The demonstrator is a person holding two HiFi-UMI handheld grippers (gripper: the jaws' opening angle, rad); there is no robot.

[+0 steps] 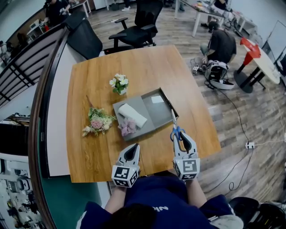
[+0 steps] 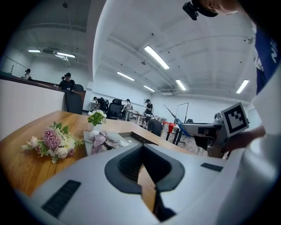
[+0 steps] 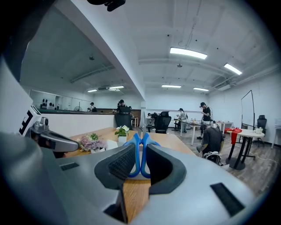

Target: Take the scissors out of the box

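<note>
Snugly on scissors (image 3: 136,149): right fingers (image 3: 121,165).

Blue-handled scissors (image 1: 174,125), blades closed, handles clamped in right tool (image 1: 180,139), tips by right rim of open grey box (image 1: 157,112), mid-desk (image 1: 98,80).

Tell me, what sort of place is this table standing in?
Most likely an open-plan office or lab workspace. A black swivel office chair stands behind the wooden table, people work around white desks further back, and strip lights line the ceiling.
</note>
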